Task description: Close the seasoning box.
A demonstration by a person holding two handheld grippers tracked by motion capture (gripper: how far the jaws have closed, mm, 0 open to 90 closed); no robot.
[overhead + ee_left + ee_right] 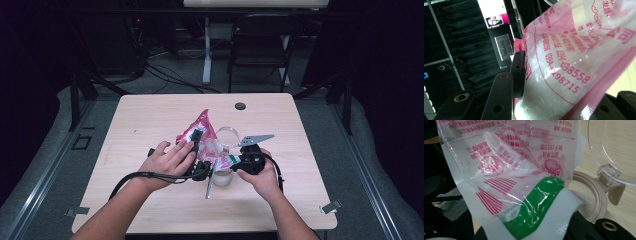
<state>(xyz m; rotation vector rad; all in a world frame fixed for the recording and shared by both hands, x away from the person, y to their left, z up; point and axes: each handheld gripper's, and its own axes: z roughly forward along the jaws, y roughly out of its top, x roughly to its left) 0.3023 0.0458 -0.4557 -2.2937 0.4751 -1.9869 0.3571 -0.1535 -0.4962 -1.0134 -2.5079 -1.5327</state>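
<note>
Between both hand-held grippers sags a crinkly pink-printed plastic bag (202, 131) of white granules: left hand-held gripper (196, 150) clamps its bulging side, right hand-held gripper (239, 161) pinches its green-striped corner.

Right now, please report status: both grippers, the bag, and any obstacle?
Left gripper clamped on pink bag. Right gripper shut on its green-striped corner. Bag above open jar. Spoon beside it.

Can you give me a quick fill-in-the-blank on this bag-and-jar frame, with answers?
1. The left tongs grip a pink printed bag holding white ____.
2. The right tongs pinch the bag's corner with the ____ stripe.
3. The jar beside the bag has its clear lid flipped ____.
4. Everything sits on a ____ table.

Answers: grains; green; open; wooden
</note>
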